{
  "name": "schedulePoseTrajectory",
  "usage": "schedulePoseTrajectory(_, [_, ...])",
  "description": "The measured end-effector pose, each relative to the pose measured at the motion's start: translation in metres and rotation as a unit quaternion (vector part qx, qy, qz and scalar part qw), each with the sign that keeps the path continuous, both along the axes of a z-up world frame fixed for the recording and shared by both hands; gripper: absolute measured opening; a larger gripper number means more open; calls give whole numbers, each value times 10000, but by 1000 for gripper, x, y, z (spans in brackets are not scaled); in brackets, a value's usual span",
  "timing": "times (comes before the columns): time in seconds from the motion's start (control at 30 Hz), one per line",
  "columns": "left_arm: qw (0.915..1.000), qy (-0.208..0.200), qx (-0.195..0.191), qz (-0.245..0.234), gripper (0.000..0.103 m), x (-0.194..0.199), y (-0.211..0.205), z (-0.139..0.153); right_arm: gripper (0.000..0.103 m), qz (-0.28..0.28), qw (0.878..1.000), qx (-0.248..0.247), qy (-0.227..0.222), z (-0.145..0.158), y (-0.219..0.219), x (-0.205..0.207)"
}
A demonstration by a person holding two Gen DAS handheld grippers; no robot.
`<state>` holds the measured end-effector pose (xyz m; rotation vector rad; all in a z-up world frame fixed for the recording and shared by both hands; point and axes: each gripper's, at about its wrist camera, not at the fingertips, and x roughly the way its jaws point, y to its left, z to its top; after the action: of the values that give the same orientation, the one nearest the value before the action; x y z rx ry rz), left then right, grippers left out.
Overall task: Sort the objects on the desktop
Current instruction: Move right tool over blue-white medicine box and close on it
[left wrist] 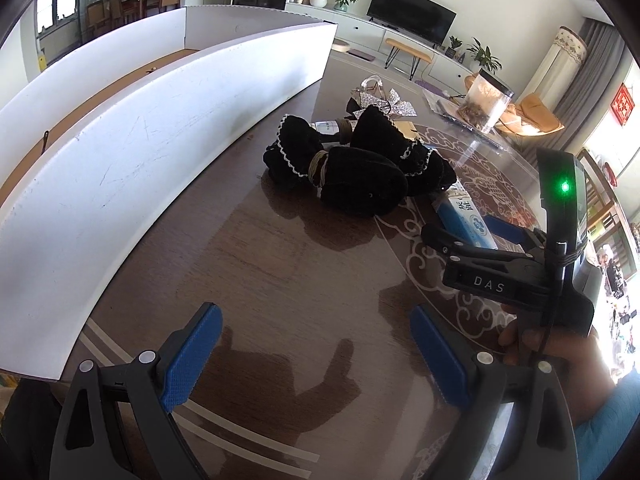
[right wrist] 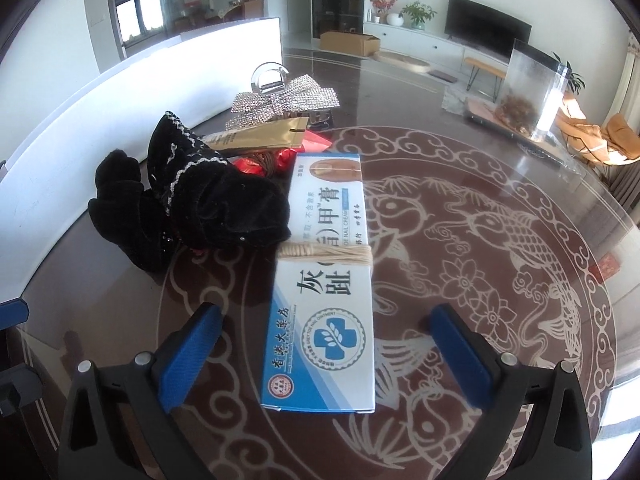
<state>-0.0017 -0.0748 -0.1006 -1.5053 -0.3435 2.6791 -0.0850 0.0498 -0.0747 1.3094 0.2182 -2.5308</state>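
A blue and white ointment box (right wrist: 326,276) with a beige band around it lies flat on the dark table, between the open fingers of my right gripper (right wrist: 326,354) without touching them. In the left wrist view the same box (left wrist: 464,218) shows under the right gripper (left wrist: 476,236). Black velvet pouches (left wrist: 352,168) (right wrist: 192,204) lie in a heap left of the box. Behind them sit a gold sachet (right wrist: 260,136), red wrappers (right wrist: 316,144), a sparkly bow (right wrist: 280,100) and a clear hair claw (right wrist: 268,76). My left gripper (left wrist: 316,356) stands open over bare table.
A long white box wall (left wrist: 140,152) runs along the left of the table. A clear container with brown contents (right wrist: 532,92) stands at the far right on a flat packet. A hand (left wrist: 560,356) holds the right gripper. The table (right wrist: 480,248) carries a fish pattern.
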Motion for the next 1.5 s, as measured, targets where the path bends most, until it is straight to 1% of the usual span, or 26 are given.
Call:
schedulePoseTrajectory(0.13, [10000, -69, -32, -56, 96, -1, 3, -2, 103, -57, 10000, 13, 7, -1, -1, -1])
schedulePoseTrajectory(0.53, [9999, -104, -36, -117, 96, -1, 6, -3, 103, -56, 10000, 13, 6, -1, -1, -1])
schedulePoseTrajectory(1.5, [9998, -143, 2, -115, 96, 1, 6, -3, 103, -55, 10000, 14, 7, -1, -1, -1])
